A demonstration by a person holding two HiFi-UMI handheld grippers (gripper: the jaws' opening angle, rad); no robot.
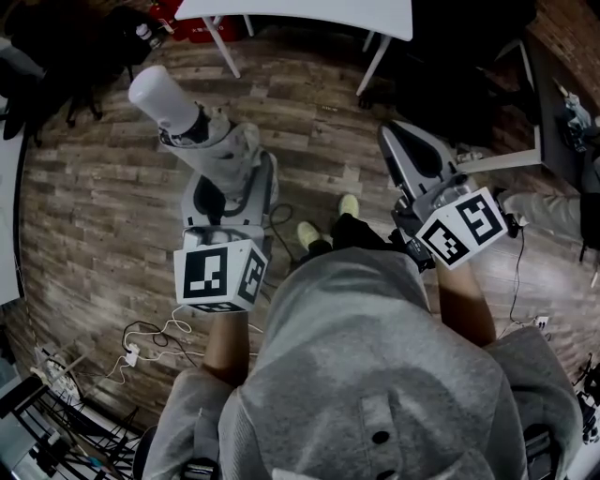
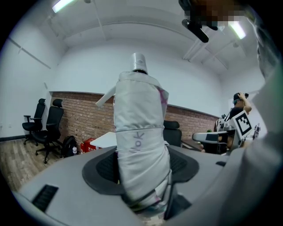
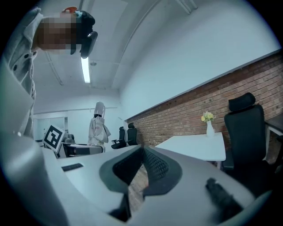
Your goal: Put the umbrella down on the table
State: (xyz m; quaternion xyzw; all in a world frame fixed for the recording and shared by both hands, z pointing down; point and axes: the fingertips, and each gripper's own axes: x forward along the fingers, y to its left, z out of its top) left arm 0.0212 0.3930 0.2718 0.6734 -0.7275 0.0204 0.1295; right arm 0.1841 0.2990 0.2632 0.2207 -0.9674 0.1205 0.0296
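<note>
The umbrella (image 2: 139,132), folded and strapped shut, stands upright in my left gripper (image 2: 142,167). The 2 jaws there are clamped on its lower part, and its pale capped end points up. From the head view it hangs over the wooden floor (image 1: 94,216), well apart from the white counter (image 1: 309,14) ahead. My right gripper (image 3: 141,154) is level beside the left one, its 2 jaws together at the tips with nothing between them.
</note>
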